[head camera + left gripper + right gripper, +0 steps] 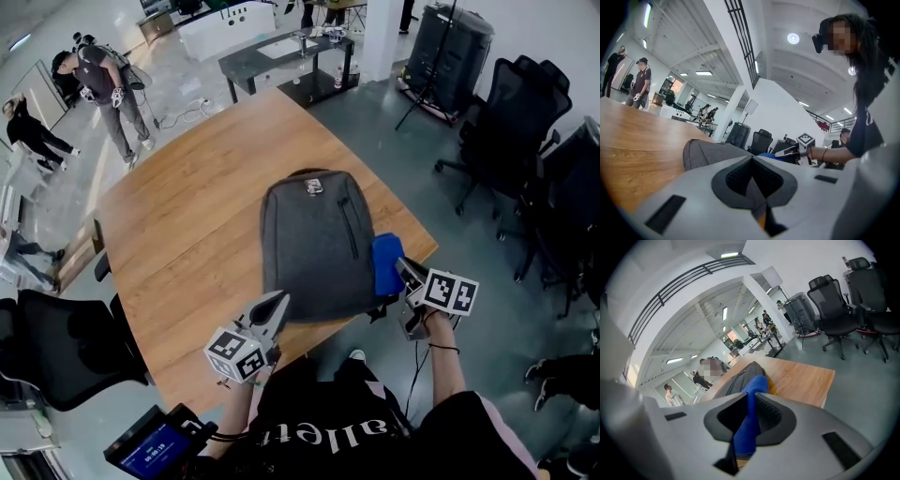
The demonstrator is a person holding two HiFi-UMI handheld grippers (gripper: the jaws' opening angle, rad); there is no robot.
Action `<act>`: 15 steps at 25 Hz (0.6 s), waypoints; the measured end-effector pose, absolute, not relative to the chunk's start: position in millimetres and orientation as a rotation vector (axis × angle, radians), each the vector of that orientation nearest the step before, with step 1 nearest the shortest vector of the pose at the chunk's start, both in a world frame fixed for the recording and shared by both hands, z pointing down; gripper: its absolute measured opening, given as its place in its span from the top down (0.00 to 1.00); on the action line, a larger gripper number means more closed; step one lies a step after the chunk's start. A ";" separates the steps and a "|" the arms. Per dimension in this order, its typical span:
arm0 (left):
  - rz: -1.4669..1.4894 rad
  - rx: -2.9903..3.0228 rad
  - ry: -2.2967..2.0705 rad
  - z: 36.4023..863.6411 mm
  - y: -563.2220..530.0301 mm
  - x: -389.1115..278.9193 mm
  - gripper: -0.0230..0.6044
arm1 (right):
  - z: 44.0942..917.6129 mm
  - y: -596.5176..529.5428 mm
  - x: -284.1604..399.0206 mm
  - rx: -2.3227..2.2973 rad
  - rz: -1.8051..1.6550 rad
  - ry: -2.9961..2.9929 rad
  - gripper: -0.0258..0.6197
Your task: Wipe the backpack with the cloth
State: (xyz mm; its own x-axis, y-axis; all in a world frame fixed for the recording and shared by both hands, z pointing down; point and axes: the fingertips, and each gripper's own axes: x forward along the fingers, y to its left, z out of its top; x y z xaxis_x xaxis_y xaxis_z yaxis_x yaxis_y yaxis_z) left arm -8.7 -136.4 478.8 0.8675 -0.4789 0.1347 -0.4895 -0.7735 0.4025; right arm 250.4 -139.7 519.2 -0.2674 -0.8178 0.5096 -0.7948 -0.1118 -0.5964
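Observation:
A grey backpack [312,247] lies flat on the wooden table [178,234], its base toward the near edge. My right gripper [405,271] is shut on a blue cloth [386,263], which rests at the backpack's right lower side. In the right gripper view the cloth [747,418] is pinched between the jaws, with the backpack [737,378] beyond. My left gripper [278,305] hovers at the backpack's lower left corner, jaws together and empty. The left gripper view shows the backpack [708,152] just ahead and the right gripper [790,150] with the cloth [768,154] on the far side.
Black office chairs [511,122] stand to the right of the table, another chair [56,347] at the near left. People [105,80] stand on the floor at the far left. A low dark table [281,56] lies beyond.

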 end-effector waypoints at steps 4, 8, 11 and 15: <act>0.034 2.604 -0.729 478.4 -132.8 -6.5 0.96 | 521.6 -134.7 261.2 -1.895 -1.369 2.077 0.87; 0.032 2.602 -0.739 484.1 -135.5 -11.5 0.96 | 507.9 -146.9 251.2 -1.821 -1.340 2.073 0.87; 0.038 2.595 -0.753 485.6 -129.3 -6.3 0.96 | 488.1 -157.1 244.4 -1.763 -1.293 2.111 0.87; 0.030 2.583 -0.771 487.7 -127.9 -10.0 0.96 | 462.4 -183.2 208.2 -1.653 -1.242 2.187 0.87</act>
